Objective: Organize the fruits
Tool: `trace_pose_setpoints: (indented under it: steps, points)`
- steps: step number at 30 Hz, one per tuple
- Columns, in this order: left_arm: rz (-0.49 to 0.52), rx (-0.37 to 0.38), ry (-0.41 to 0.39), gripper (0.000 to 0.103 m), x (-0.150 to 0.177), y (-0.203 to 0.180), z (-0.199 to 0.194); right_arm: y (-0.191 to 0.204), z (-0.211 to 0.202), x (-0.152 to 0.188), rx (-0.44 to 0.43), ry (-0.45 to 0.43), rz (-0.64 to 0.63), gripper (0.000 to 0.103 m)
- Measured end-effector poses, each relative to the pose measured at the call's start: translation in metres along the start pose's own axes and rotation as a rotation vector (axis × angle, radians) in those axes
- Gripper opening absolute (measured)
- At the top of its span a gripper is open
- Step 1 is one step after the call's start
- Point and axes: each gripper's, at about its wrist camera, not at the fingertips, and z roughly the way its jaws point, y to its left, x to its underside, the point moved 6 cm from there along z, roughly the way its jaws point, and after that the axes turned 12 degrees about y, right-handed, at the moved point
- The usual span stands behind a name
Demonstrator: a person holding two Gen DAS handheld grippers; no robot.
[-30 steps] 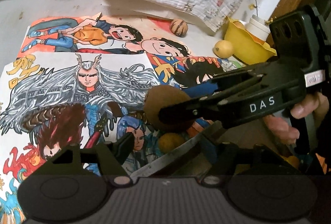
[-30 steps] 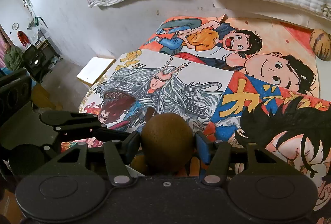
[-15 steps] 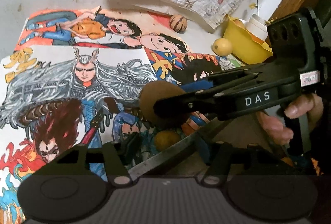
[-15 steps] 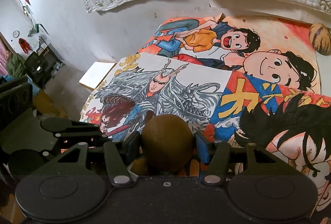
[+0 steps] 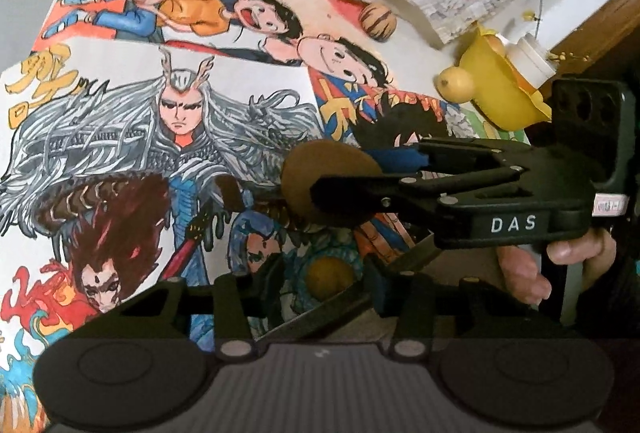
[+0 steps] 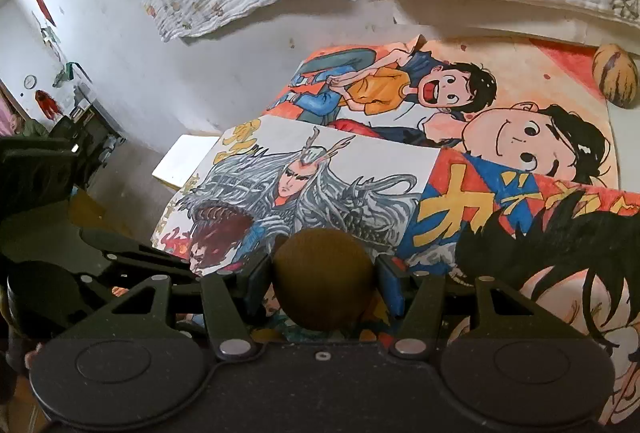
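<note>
The right gripper [image 6: 324,285] clamps a brown kiwi [image 6: 324,281]; the left gripper [image 5: 324,285], jaws just closing, straddles an untouched yellow fruit [image 5: 330,277].

Lemon [image 5: 456,85] beside bowl [image 5: 494,95] — on drawings [image 5: 120,137]

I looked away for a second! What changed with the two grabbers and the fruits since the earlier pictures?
The left gripper has just been closing its jaws around the small yellow-orange fruit on the drawings; whether the pads touch it yet is unclear. The view slid a little across the drawings. The right gripper kept its grip on the brown kiwi, and the striped fruit, yellow fruit and yellow bowl stayed put.
</note>
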Motion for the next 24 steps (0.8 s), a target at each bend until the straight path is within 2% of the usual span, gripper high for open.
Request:
trace_pose_setpoints:
  steps: [3,7,13,15,16,24]
  points:
    - [-0.035,0.018,0.062,0.043,-0.006,0.003,0.002,-0.002,0.000,-0.001,-0.007,-0.002,0.005,0.058]
    - [-0.121,0.112,0.179,0.039,-0.012,0.007,0.012,-0.002,0.001,-0.001,-0.008,-0.003,0.005,0.058]
    - [-0.129,0.109,0.187,0.039,-0.014,0.007,0.014,-0.003,0.001,-0.001,-0.015,-0.004,0.015,0.059]
    - [-0.140,0.119,0.177,0.035,-0.014,0.008,0.014,-0.003,0.001,-0.001,-0.016,-0.004,0.018,0.059]
    - [-0.155,0.118,0.163,0.028,-0.014,0.011,0.012,-0.003,0.000,-0.001,-0.016,-0.004,0.019,0.058]
    - [-0.202,0.178,0.150,0.028,-0.013,0.020,0.013,-0.004,0.000,-0.001,-0.018,-0.006,0.032,0.058]
